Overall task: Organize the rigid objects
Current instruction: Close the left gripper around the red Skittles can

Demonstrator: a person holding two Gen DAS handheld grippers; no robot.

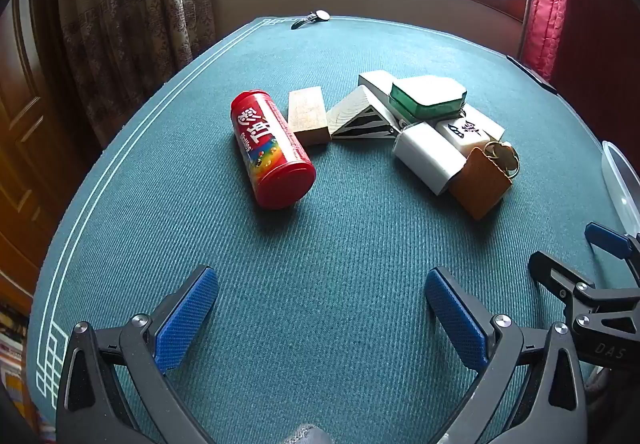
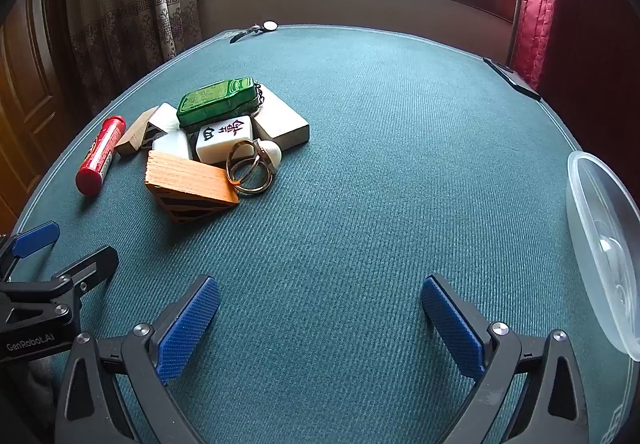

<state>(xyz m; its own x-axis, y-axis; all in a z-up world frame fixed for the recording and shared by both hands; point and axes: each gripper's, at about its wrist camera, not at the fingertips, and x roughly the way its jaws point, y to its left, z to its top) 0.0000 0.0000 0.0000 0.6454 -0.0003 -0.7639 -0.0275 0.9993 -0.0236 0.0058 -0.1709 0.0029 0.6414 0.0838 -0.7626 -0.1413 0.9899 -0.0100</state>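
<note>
Side by side above a teal felt table (image 1: pixel 320 244), two hand-held grippers wait with nothing in their grasp. Seen through its own camera, the left gripper (image 1: pixel 320 308) has its blue-padded fingers spread wide over bare cloth; the right gripper (image 2: pixel 320 316) is likewise released, fingers wide apart.

Farther along the table sits a loose heap of rigid objects, taken here with the mahjong tile (image 2: pixel 225 138) as the landmark. A green case (image 2: pixel 216 102) on a short chain rests on the pile just behind the tile. A pale flat block (image 2: pixel 286 124) lies to the tile's right, partly beneath it. In front of the tile, metal key rings (image 2: pixel 250 170) with a small white knob lean against it, and an orange wooden wedge (image 2: pixel 188 182) with black-striped side lies touching the rings. A white rectangular block (image 1: pixel 428 158) sits just left of the tile. Farther left come a pale wooden wedge (image 1: pixel 356 116), a small tan wooden block (image 1: pixel 307 115), and, at the outer end, a red Skittles tube (image 1: pixel 272 152) lying on its side.

Well right of the tile, at the table's edge, stands a clear plastic container (image 2: pixel 600 244). A wristwatch (image 2: pixel 256 29) lies at the far rim near the window, beside a patterned curtain (image 1: pixel 132 12).
</note>
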